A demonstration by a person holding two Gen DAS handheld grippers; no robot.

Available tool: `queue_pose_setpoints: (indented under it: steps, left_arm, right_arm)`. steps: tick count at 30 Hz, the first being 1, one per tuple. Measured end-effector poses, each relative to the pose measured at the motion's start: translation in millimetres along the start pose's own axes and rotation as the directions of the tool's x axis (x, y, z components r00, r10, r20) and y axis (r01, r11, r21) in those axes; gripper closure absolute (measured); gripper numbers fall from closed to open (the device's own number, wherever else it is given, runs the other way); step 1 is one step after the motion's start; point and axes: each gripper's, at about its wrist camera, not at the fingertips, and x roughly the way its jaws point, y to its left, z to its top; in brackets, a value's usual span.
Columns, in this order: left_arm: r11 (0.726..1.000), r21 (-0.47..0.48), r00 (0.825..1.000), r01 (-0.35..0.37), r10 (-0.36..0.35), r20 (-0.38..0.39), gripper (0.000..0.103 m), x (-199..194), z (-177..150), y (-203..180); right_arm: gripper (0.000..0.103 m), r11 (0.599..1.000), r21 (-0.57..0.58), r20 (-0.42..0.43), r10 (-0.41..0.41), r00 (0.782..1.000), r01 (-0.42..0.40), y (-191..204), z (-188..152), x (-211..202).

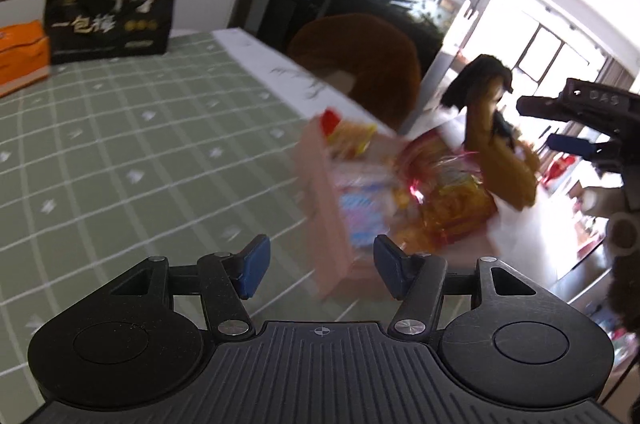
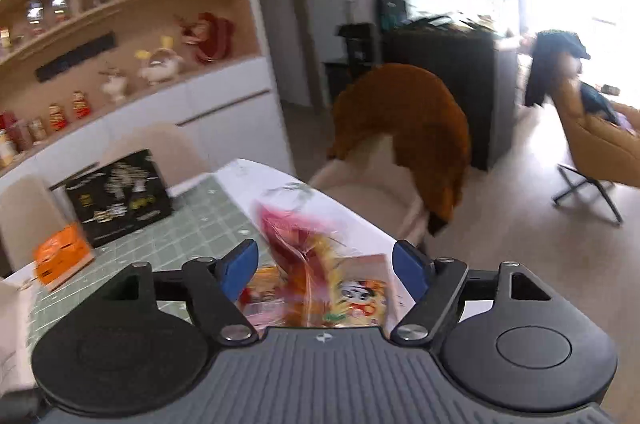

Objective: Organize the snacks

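A pink open-topped box (image 1: 324, 208) stands near the right edge of the green checked tablecloth (image 1: 120, 144), and bright snack packets fill it. In the left wrist view, one red and yellow packet (image 1: 348, 134) sticks up at the box's far end, a pale pink and blue packet (image 1: 360, 212) lies against its near wall, and a crinkled clear bag of orange snacks (image 1: 448, 192) bulges over its right side. The right wrist view shows a pink and red bag (image 2: 296, 236) rising from the box, beside a yellow packet with a cartoon face (image 2: 356, 296). Motion blur hides the printing.
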Motion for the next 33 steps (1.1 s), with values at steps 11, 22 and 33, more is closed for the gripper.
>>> queue_pose_setpoints:
  steps: [11, 22, 33]
  left_arm:
    - [0.973, 0.17, 0.986, -0.157, 0.165, -0.035, 0.04, -26.6, -76.1, 33.3]
    - [0.933, 0.321, 0.987, -0.161, 0.161, 0.027, 0.031, -10.0, -101.2, 24.3]
    - [0.931, 0.323, 0.985, -0.171, 0.159, 0.066, 0.029, -0.1, -99.9, 20.1]
  right_arm:
    - [0.028, 0.998, -0.017, -0.201, -0.07, 0.977, 0.068, 21.2, -145.3, -10.3]
    - [0.024, 0.99, -0.097, -0.265, -0.129, 0.955, 0.107, 83.4, -226.7, -9.9]
    - [0.0, 0.98, -0.057, -0.202, -0.199, 0.959, 0.192, 75.0, -234.6, -2.7]
